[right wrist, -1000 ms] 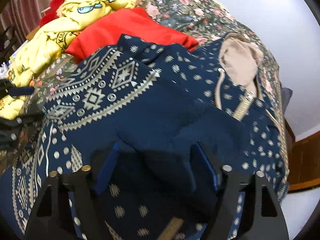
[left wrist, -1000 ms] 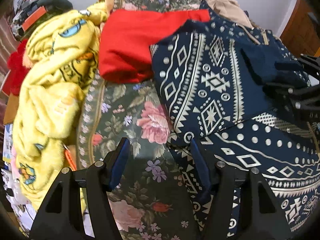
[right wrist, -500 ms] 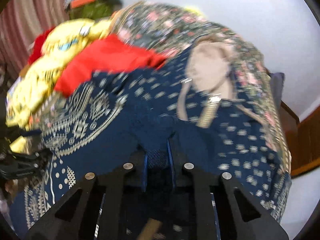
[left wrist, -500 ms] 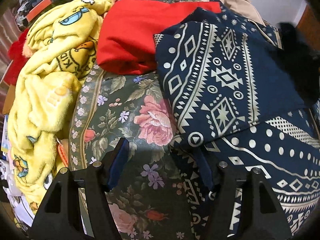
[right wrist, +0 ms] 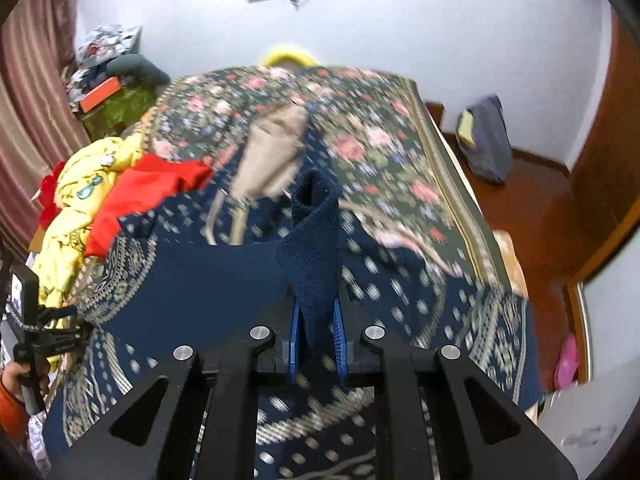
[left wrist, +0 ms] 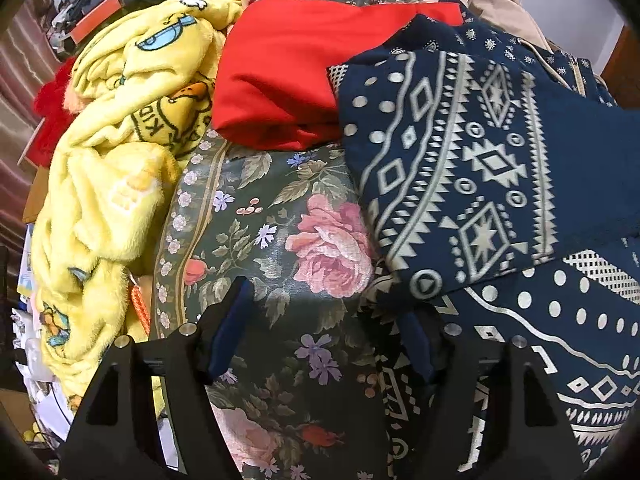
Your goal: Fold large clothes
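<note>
1. Across the centre and right of the left wrist view: navy patterned garment (left wrist: 480, 168) spread on the floral bedspread (left wrist: 280, 216).
2. Low in frame: left hand-held gripper (left wrist: 324, 332) parted, just been widening, nothing between the jaws.
3. At centre of the right wrist view: right hand-held gripper (right wrist: 316, 336) clamped on the garment's dark ribbed cuff (right wrist: 314, 240).
4. Upper left: red garment (left wrist: 304, 76) beside a yellow blanket (left wrist: 120, 152).
</note>
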Demonstrator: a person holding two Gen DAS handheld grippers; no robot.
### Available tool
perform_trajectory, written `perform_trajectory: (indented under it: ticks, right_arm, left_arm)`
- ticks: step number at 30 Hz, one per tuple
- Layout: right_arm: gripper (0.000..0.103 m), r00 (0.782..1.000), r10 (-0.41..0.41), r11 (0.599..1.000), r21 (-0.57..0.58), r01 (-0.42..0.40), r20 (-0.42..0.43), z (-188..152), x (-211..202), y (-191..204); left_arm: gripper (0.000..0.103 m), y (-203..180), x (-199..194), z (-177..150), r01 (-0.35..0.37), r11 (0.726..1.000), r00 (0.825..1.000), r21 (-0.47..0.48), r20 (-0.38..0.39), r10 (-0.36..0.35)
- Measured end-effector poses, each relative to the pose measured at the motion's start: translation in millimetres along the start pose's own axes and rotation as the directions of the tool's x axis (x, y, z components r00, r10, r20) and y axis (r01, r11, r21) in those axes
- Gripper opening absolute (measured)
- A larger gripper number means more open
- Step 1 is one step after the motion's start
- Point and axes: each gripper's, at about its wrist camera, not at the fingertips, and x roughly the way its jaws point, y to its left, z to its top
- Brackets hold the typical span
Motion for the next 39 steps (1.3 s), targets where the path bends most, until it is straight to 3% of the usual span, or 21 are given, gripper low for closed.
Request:
perform_trajectory:
  ticks: [6,13,15,17,24,28,33,35,39]
  right_arm:
    - [0.013,0.989,0.044,0.995,0.096,-0.031,-0.142,-28.3,35.3,-25.5]
    - [0.016,0.983,0.022,0.992,0.125,0.002,-0.185,-44.0,40.2,-33.8]
    - [0.025,0.980,-0.005,0.990,0.135,0.033,-0.200,-43.8,37.7,-37.8]
    - [0.047,0.973,-0.039,0.987,0.140,0.073,-0.226,-44.8,33.1,-45.1]
    - [0.056,0.986,-0.011,0.983,0.179,0.042,-0.168,-42.6,-8.5,-66.5]
    - [0.063,0.996,0.008,0.972,0.234,0.014,-0.089,-39.1,-42.8,-82.3]
    - [0.069,0.999,-0.046,0.958,0.282,0.042,0.008,-36.6,-78.2,-107.7]
    - [0.075,0.997,-0.073,0.952,0.298,0.063,0.025,-36.3,-84.3,-116.7]
    - [0.080,0.993,-0.119,0.931,0.351,0.102,0.027,-46.8,-82.6,-140.5]
  left_arm:
    - [0.079,11.0,5.2,-0.8,0.021,0.999,1.000,-0.041,-0.011,-0.022]
    - [0.079,17.3,7.8,-1.9,0.007,1.000,1.000,-0.020,-0.024,-0.007]
    - [0.079,16.0,4.0,-3.6,0.003,1.000,0.999,-0.003,-0.034,-0.003]
    - [0.079,10.5,-6.4,-7.0,-0.005,1.000,1.000,0.027,-0.023,0.006]
    - [0.079,-9.1,-57.8,7.3,0.015,0.992,0.996,0.128,0.081,-0.026]
    - [0.079,-29.7,-93.0,25.1,0.030,0.986,0.982,0.167,0.179,-0.060]
    - [0.079,-67.3,-130.5,57.2,0.098,0.973,0.949,0.211,0.276,-0.155]
    - [0.079,-82.7,-138.5,66.0,0.119,0.966,0.939,0.228,0.290,-0.184]
    - [0.080,-118.6,-137.1,78.5,0.132,0.955,0.934,0.267,0.289,-0.210]
